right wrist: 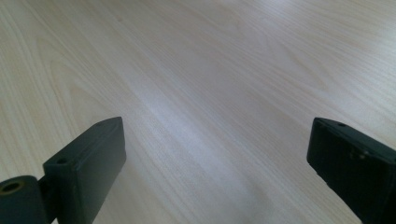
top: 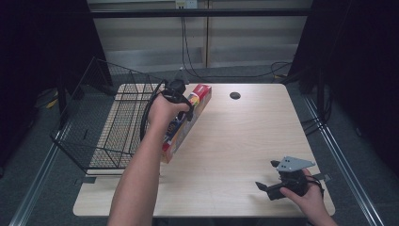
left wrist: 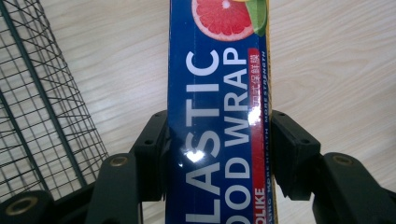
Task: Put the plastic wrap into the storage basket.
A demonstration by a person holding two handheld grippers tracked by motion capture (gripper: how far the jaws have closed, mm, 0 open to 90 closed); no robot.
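My left gripper [left wrist: 219, 154] is clenched on the plastic food wrap box [left wrist: 219, 116], which sits upper centre-left in the high view, just beside the wire basket [top: 101, 122]. My right gripper [right wrist: 215, 158], lower right there, stands released over bare wooden table [right wrist: 196, 70].

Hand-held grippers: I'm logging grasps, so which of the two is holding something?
The left hand-held gripper, beside the wire basket, is clamped on the plastic wrap box; the right hand-held gripper is open over bare table.
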